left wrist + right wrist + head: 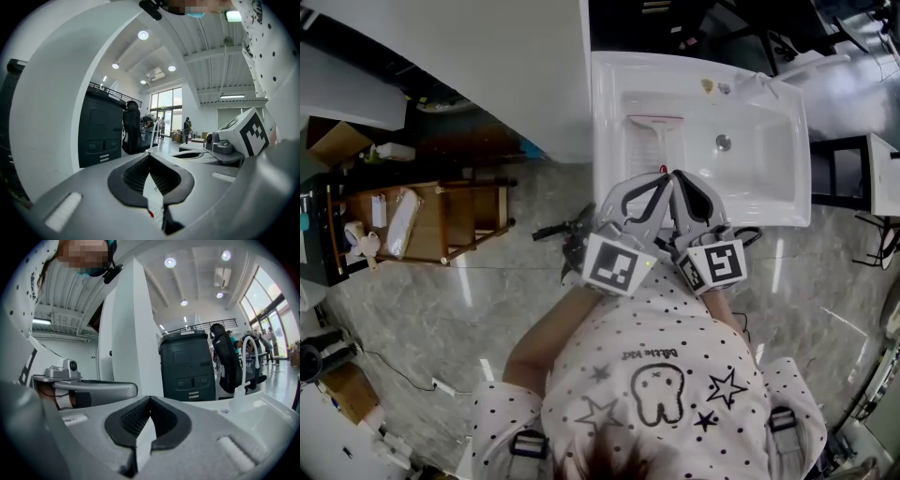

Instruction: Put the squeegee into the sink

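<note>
While squeegee (654, 141) lies in sink (607, 112), left gripper (662, 178) and right gripper (677, 176) overhang its rim, fingers closed, empty.

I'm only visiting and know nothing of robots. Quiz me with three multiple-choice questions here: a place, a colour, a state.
1. Where does the squeegee lie?
A. on the floor
B. in the sink, left of the drain
C. on the wooden rack

2. What colour is the sink?
A. black
B. steel grey
C. white

3. How do the jaws of the left gripper and the right gripper stand?
A. both together, empty
B. both wide apart
C. one clamps the squeegee

1 B: the head view shows it flat in the basin.
2 C: it is white all over.
3 A: each gripper view shows the tips meeting, nothing between.
</note>
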The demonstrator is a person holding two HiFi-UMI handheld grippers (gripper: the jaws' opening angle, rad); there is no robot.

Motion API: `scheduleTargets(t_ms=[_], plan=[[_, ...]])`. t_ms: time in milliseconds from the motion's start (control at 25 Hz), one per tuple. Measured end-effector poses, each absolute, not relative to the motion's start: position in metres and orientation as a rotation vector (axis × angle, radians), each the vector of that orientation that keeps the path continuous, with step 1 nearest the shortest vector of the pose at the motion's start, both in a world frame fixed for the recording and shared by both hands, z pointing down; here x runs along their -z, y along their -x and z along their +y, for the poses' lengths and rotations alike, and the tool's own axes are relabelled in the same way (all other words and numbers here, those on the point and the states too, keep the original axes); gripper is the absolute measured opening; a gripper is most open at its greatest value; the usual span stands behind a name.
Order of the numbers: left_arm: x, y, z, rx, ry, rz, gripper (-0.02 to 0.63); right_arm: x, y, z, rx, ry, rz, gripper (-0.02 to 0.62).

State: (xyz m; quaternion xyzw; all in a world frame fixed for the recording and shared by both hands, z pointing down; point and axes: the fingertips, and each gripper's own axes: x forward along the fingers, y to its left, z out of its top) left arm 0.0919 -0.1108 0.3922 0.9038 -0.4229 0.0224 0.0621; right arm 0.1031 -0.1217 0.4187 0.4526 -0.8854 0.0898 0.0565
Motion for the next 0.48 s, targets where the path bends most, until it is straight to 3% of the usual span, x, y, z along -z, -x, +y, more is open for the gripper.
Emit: scheduleTargets(t_ms=[480], plan=[[-0.398, -0.079, -0.126, -0.107, -2.668, -1.373, -0.009, -0.41, -0.124, -0.133, -0.233, -1.479, -2.65, -0.005]])
